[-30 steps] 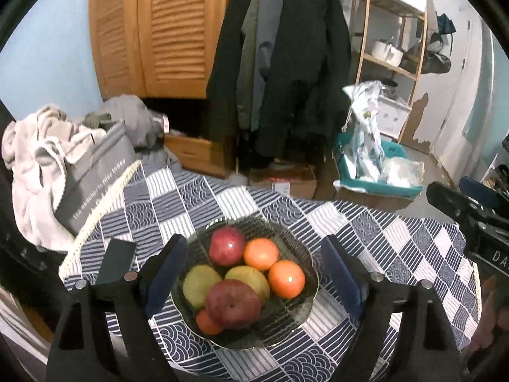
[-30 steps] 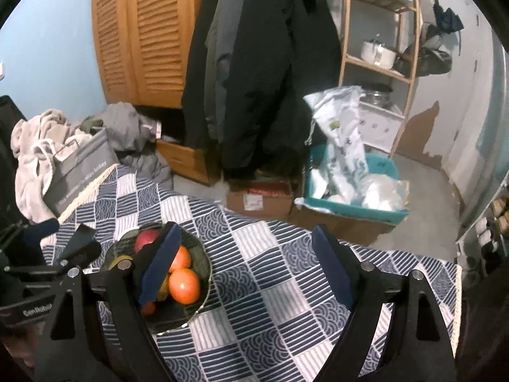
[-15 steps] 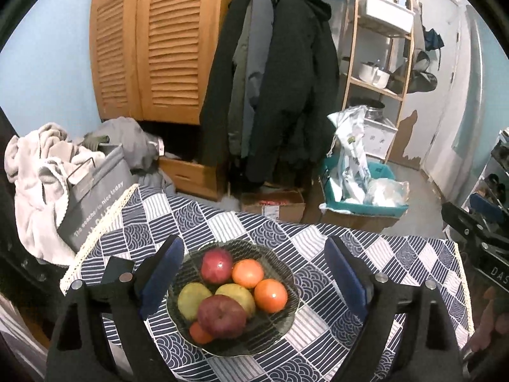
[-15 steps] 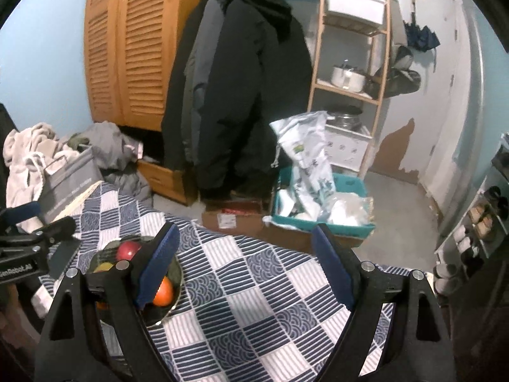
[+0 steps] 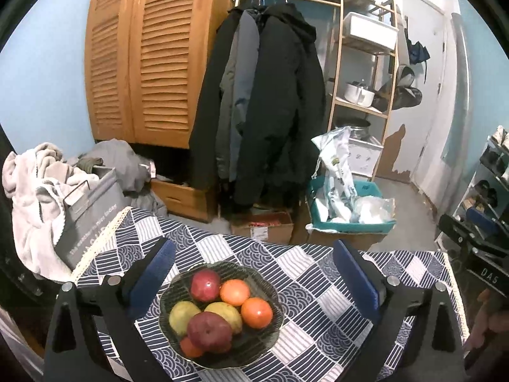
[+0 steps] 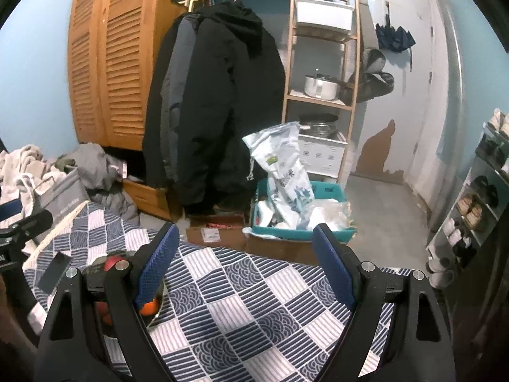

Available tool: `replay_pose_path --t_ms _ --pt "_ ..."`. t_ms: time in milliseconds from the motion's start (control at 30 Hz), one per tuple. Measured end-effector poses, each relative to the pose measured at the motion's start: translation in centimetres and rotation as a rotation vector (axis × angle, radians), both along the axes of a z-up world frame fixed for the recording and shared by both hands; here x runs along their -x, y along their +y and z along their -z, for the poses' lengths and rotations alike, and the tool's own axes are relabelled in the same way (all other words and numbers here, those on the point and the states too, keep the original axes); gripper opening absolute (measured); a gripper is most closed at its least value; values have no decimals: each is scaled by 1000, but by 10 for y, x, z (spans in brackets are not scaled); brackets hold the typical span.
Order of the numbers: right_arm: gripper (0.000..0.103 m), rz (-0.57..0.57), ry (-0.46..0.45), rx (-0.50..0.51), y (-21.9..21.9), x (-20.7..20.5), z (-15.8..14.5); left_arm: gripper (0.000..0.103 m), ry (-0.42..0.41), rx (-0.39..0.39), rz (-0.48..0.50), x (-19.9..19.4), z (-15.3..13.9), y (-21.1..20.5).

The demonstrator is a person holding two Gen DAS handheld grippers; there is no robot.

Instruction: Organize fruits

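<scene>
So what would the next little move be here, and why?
Probably draw both grippers back and stop. All the fruit already sits in the glass bowl, the tablecloth holds no stray piece, and the left gripper, its jaws opening, and the right gripper hold nothing.

My worktop cloth (image 5: 318, 302) is navy & white checks, some squares striped, some w/ wave scallops, cream lace trim on the edge. The plate (image 5: 273, 334) is dark smoky glass. On it: two deep red apples (image 5: 208, 331), two yellow-green pears (image 5: 181, 313), oranges (image 5: 256, 312) bright orange. My left gripper (image 5: 251, 273) has black arms w/ blue pads; right gripper (image 6: 246, 264) same black & blue. Behind: honey-orange slatted cupboard (image 5: 152, 54), black & grey coats (image 5: 270, 105), teal crate (image 5: 350, 222), pale blue wall (image 5: 47, 73), grey bag (image 5: 89, 216) w/ white lettering, off-white blanket (image 5: 28, 191).
</scene>
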State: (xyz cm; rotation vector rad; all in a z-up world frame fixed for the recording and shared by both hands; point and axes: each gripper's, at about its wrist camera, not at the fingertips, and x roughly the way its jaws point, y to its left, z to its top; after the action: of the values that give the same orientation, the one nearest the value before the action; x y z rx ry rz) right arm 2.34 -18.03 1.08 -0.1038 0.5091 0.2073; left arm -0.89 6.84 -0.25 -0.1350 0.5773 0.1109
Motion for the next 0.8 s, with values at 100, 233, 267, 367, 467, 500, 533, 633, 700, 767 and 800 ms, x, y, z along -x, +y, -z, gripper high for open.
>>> replay_pose_path --t_ms 100,233,267,367,467,500,533,633,700,767,800 --pt "85 12 -4 -5 -7 0 0 102 -15 8 2 1 -3 -2" --pt "85 23 -5 -15 -13 0 1 102 -27 13 5 0 -5 -4" --pt "85 25 -4 -16 -14 1 1 102 -29 13 4 0 -5 -5" --pt "85 29 0 -18 -17 0 2 102 -30 14 7 0 -4 -5" --pt "85 30 5 -17 -19 0 4 102 -30 10 1 -1 -4 -7" --pt "85 29 8 -17 -19 -1 5 102 -29 9 2 -1 -4 -7" --pt "85 29 10 -16 -19 0 5 102 -27 4 0 -1 -4 -8" --pt "85 27 16 -14 -20 -1 6 102 -24 -4 -4 -2 -4 -11" --pt "85 28 18 -12 -21 -1 8 102 -22 -7 -2 -3 -4 -12" --pt "85 28 17 -12 -21 -1 8 102 -21 -8 0 -4 -3 -13" --pt "85 28 17 -11 -21 -1 8 102 -20 -9 2 -3 -4 -13"
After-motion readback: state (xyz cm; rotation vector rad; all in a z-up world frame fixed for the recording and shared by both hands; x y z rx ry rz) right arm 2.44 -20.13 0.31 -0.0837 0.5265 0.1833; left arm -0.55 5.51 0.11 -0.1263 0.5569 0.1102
